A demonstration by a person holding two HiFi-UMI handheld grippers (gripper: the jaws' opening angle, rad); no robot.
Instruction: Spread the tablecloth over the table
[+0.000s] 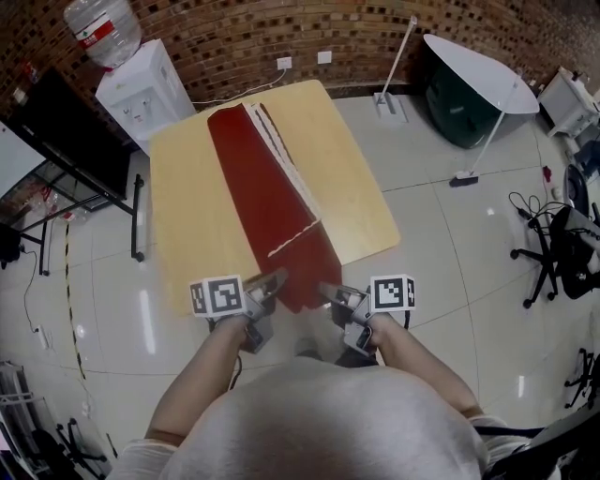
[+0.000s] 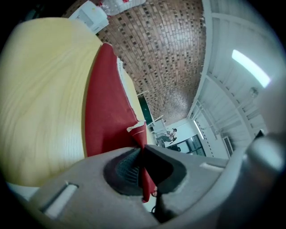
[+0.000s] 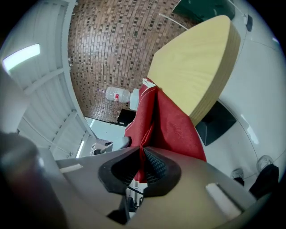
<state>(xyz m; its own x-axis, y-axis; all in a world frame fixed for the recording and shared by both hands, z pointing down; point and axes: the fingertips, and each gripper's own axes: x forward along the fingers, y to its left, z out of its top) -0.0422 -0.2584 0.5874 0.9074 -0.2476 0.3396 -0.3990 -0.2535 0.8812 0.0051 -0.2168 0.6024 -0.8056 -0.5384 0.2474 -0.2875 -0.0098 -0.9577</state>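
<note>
A brick wall [image 1: 309, 23] stood behind the pale wooden counter [image 1: 183, 197]. The red tablecloth [image 1: 262, 187] lay folded in a long strip down the counter's middle, its near end hanging over the counter's near edge. There the left gripper [image 1: 273, 283] and right gripper [image 1: 330, 292] each pinched that end tight.

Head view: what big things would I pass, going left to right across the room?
Water dispenser → tablecloth → white board on a stand → chair.
</note>
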